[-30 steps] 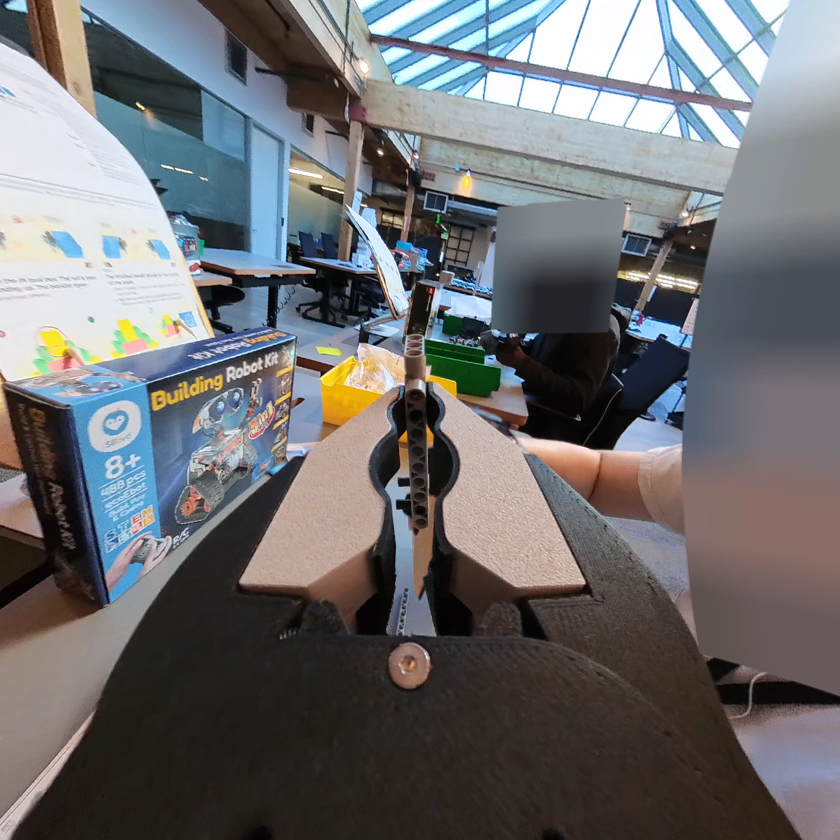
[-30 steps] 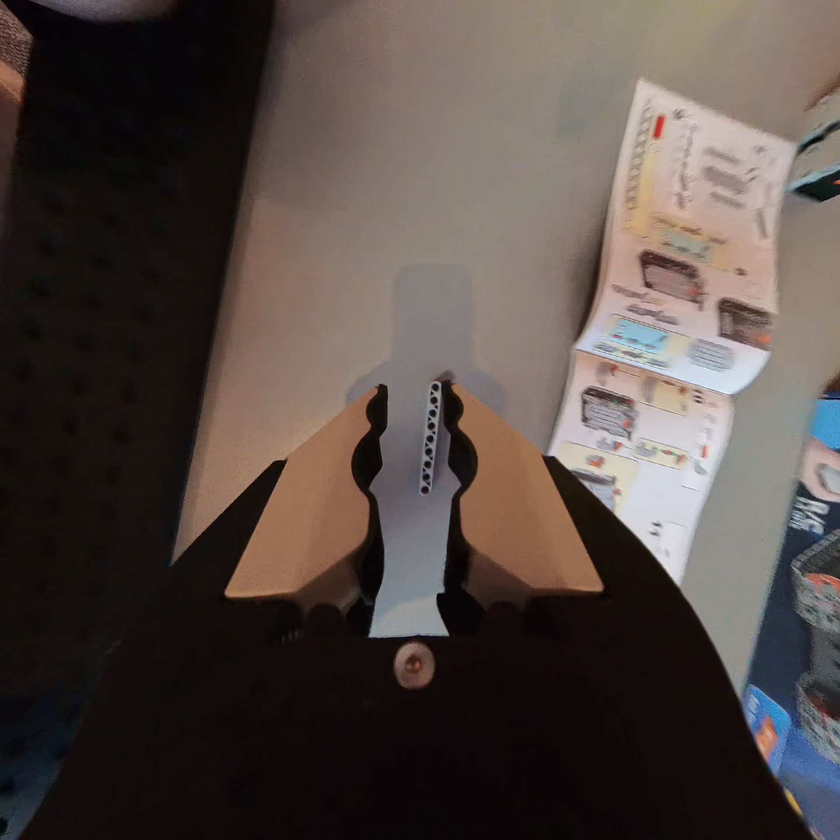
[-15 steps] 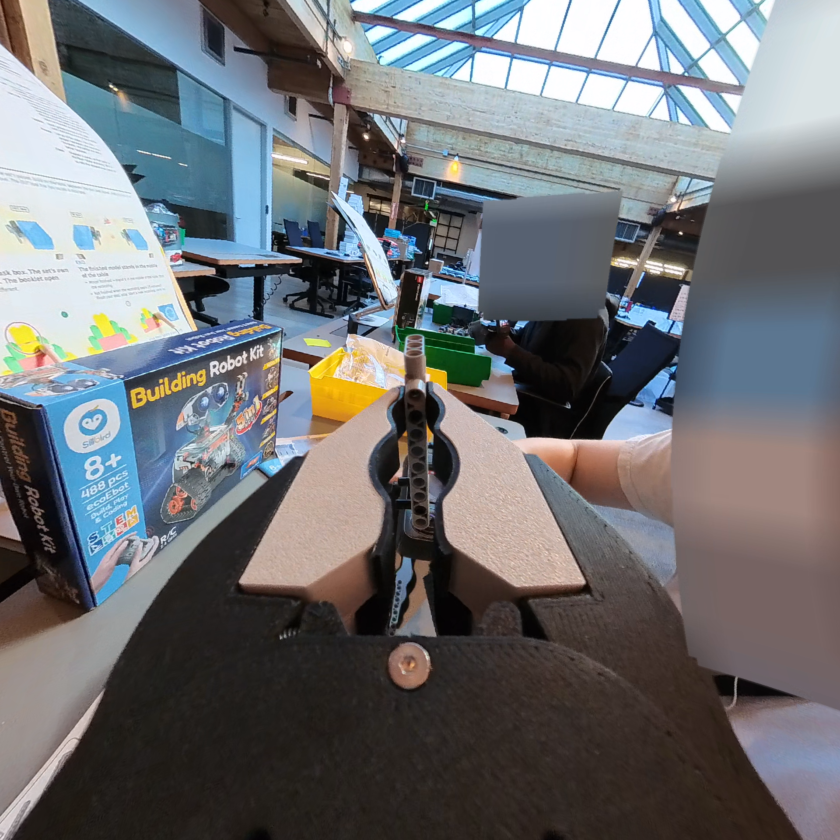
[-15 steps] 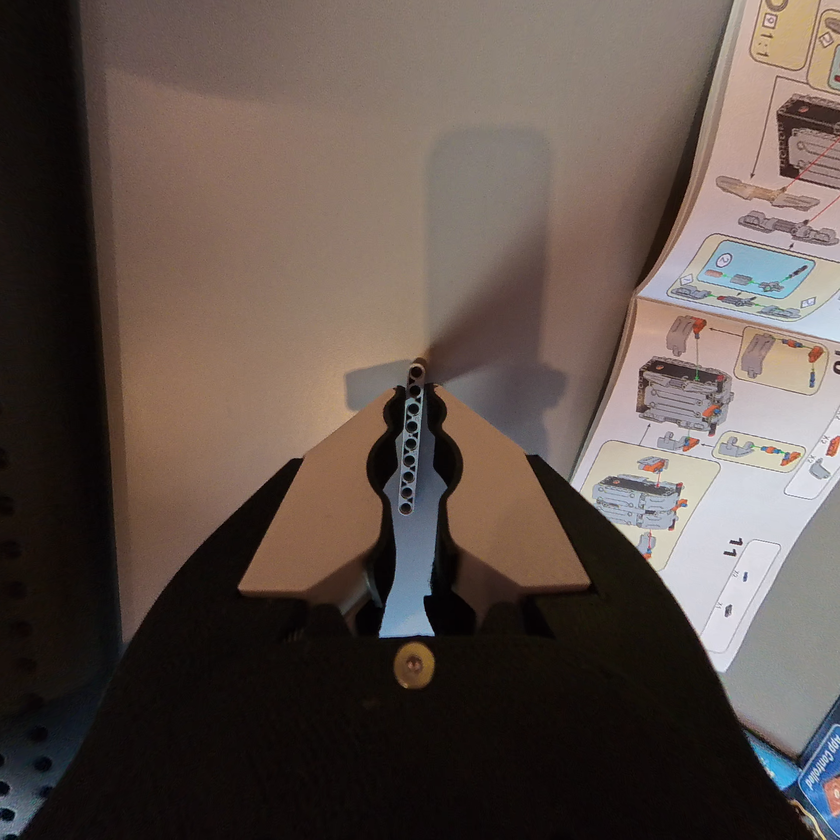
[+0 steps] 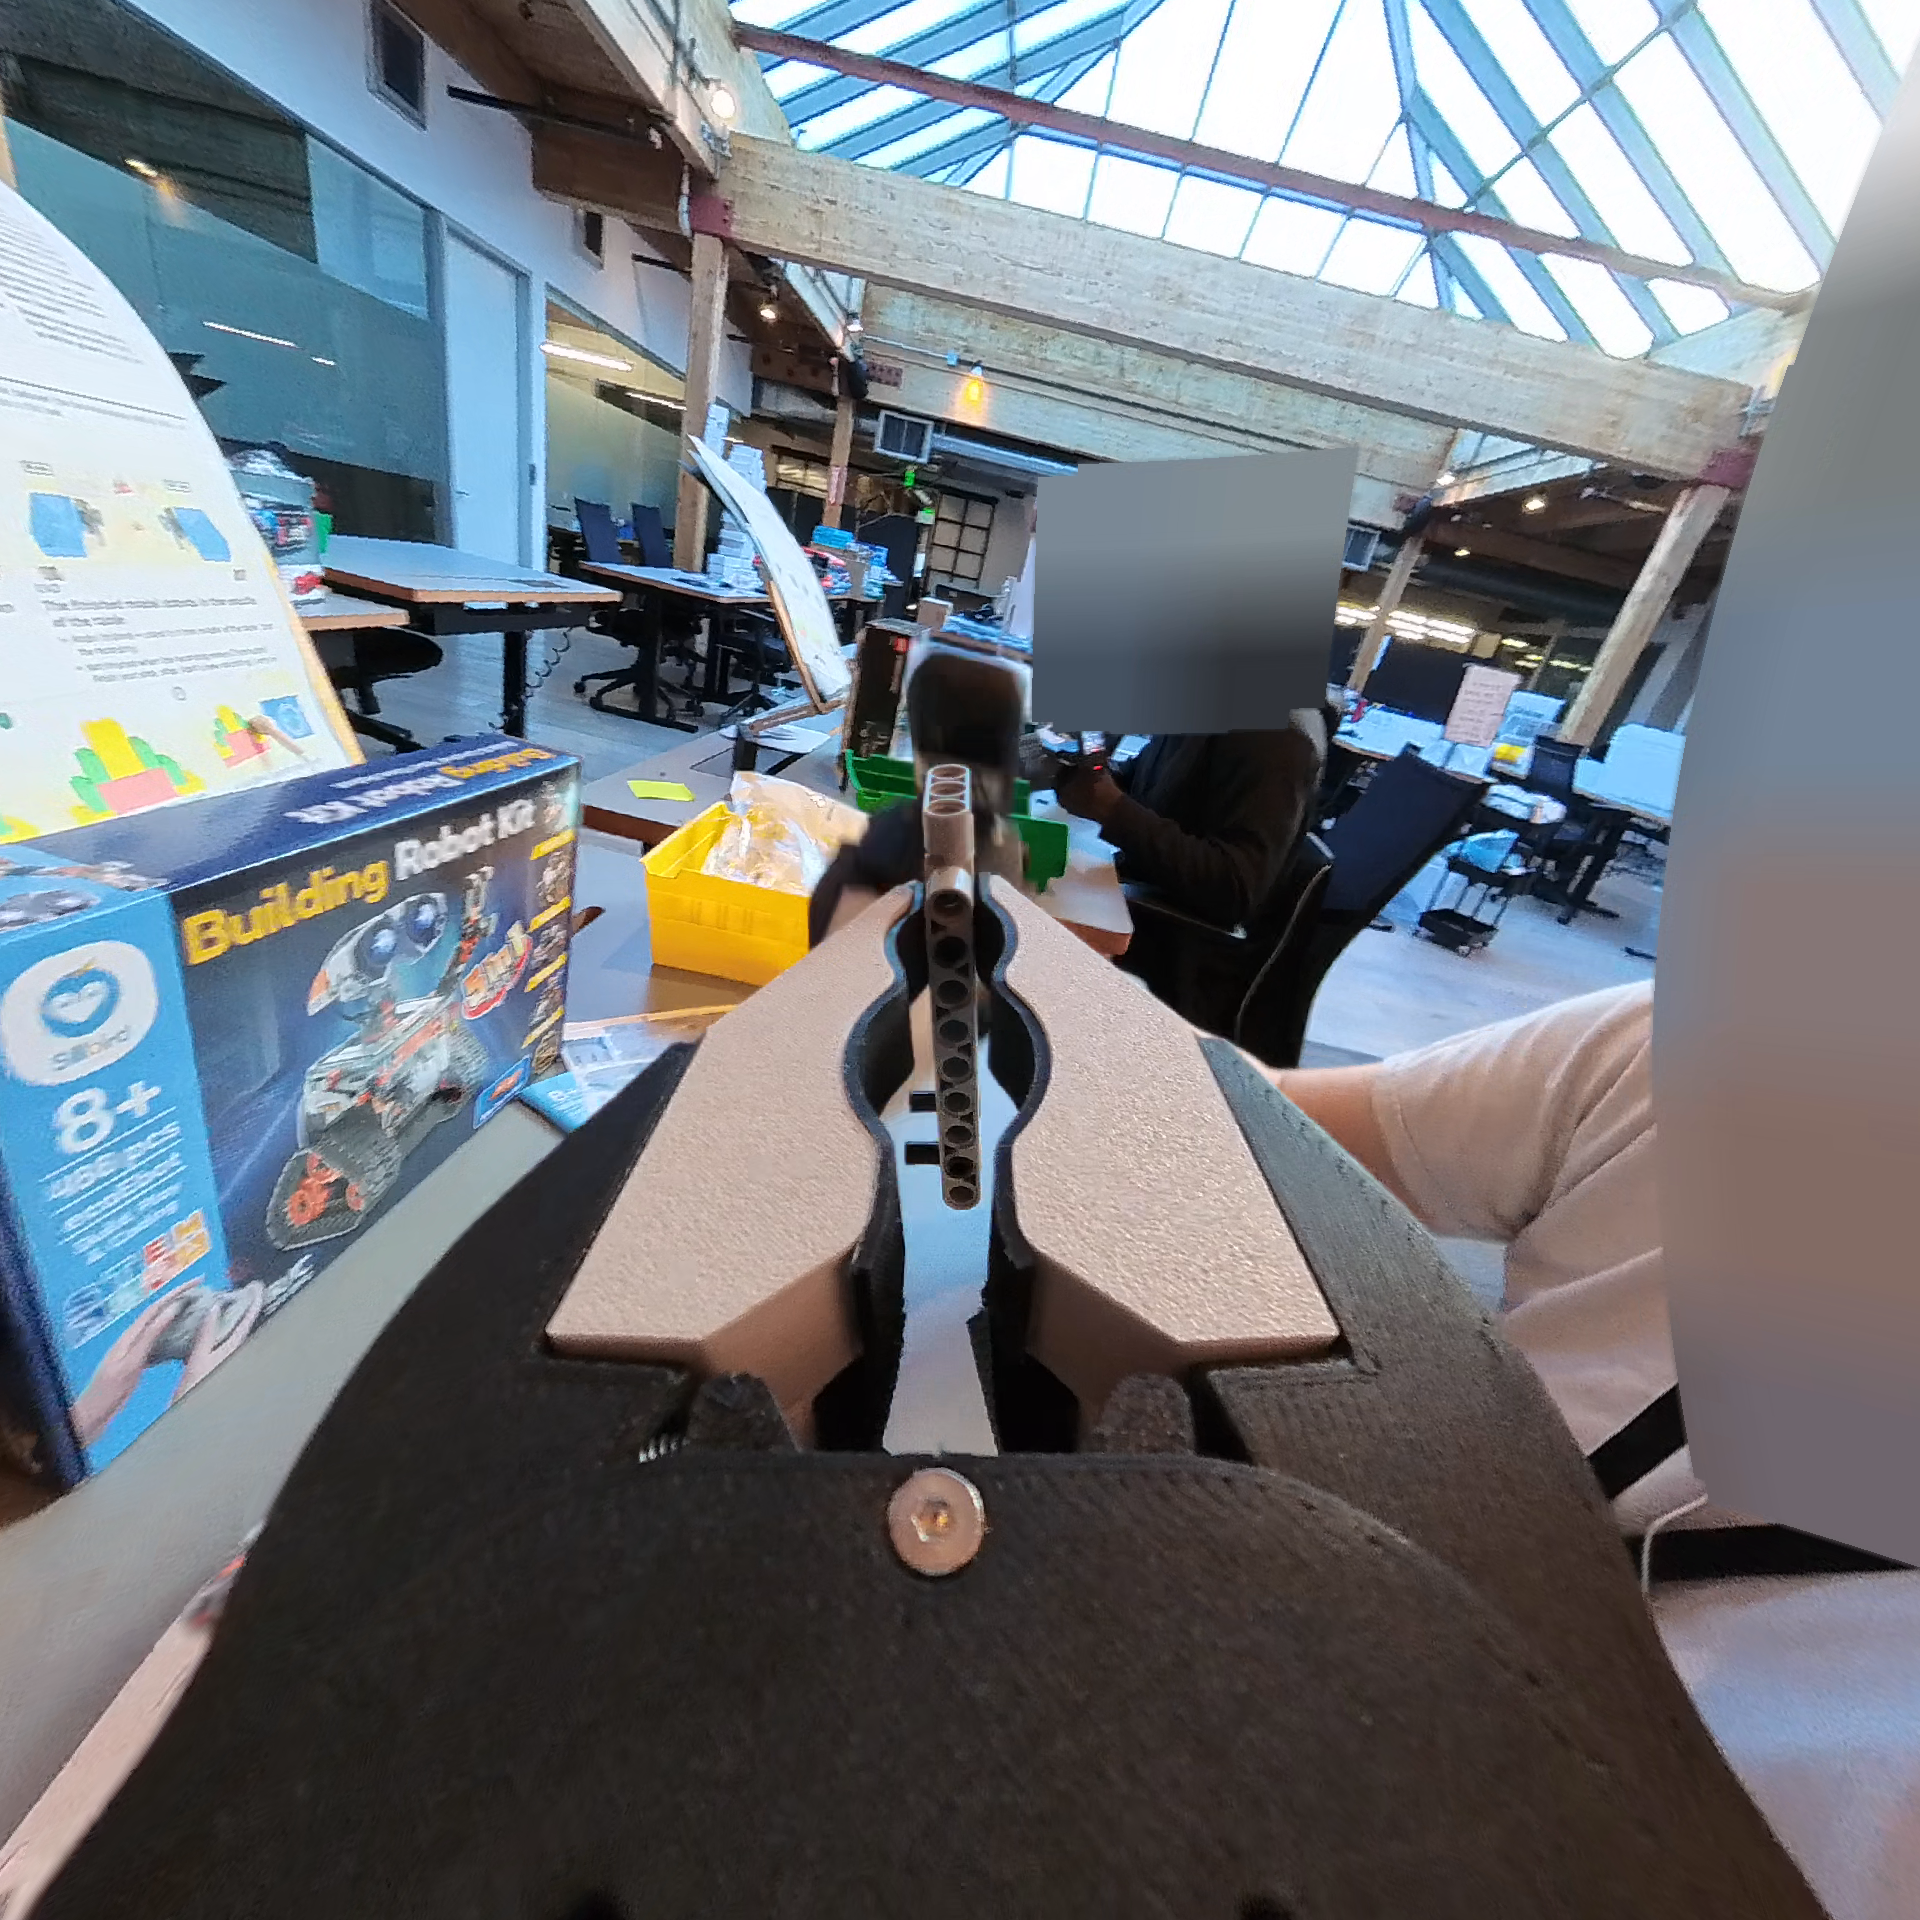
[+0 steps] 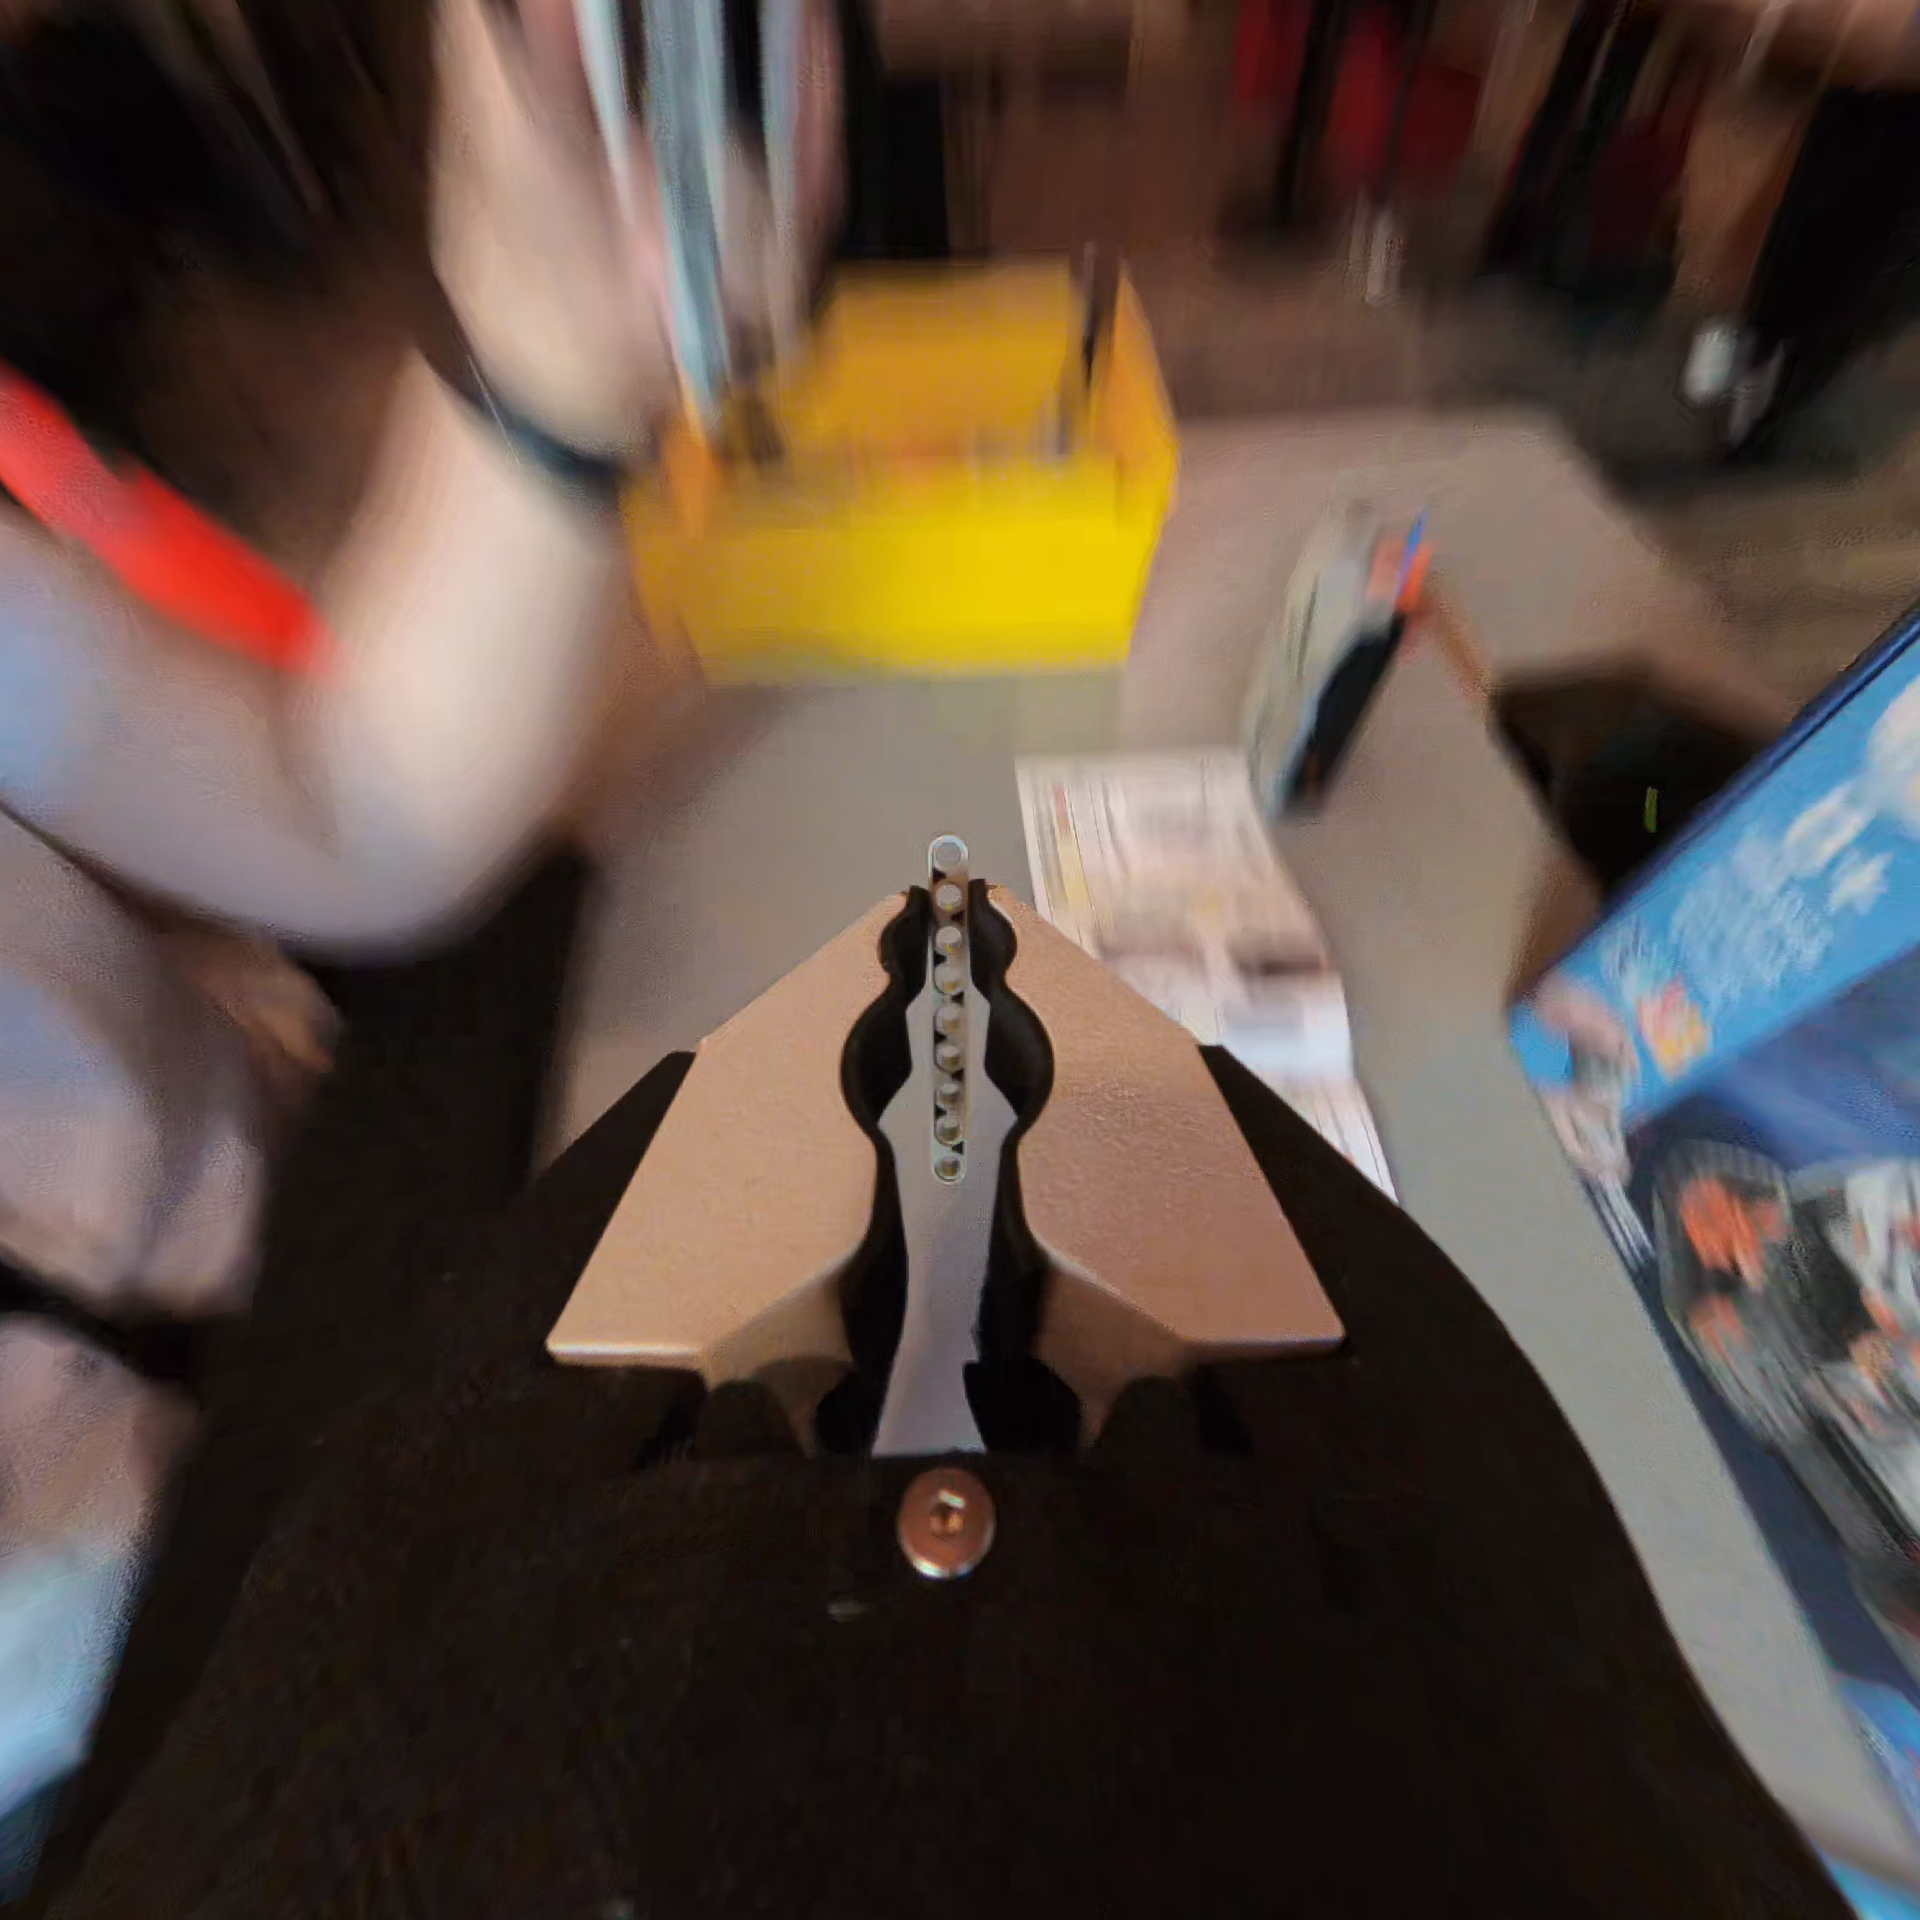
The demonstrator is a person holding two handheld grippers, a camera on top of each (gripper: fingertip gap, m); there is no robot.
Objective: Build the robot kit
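My left gripper (image 5: 948, 896) is shut on a dark grey beam with a row of holes (image 5: 954, 1049), held up in the air; a lighter grey piece (image 5: 948, 805) sticks out past its tips. A blurred dark shape (image 5: 961, 717), perhaps the other gripper, shows just beyond it. My right gripper (image 6: 948, 891) is shut on a light grey beam with holes (image 6: 948, 1023), above the grey table (image 6: 790, 790). The right wrist view is blurred by motion.
A blue robot kit box (image 5: 270, 1039) stands at my left, also in the right wrist view (image 6: 1766, 1039). A yellow bin (image 5: 727, 914) (image 6: 904, 520) sits farther back. An instruction booklet (image 6: 1195, 935) lies on the table. A person's arm (image 5: 1455, 1122) is at right. One gripper's finger ends stand about 15 centimeters off the other's.
My right gripper has closed on the light grey beam, lifted it off the table and swung up toward the yellow bin. My left gripper holds its beam almost still.
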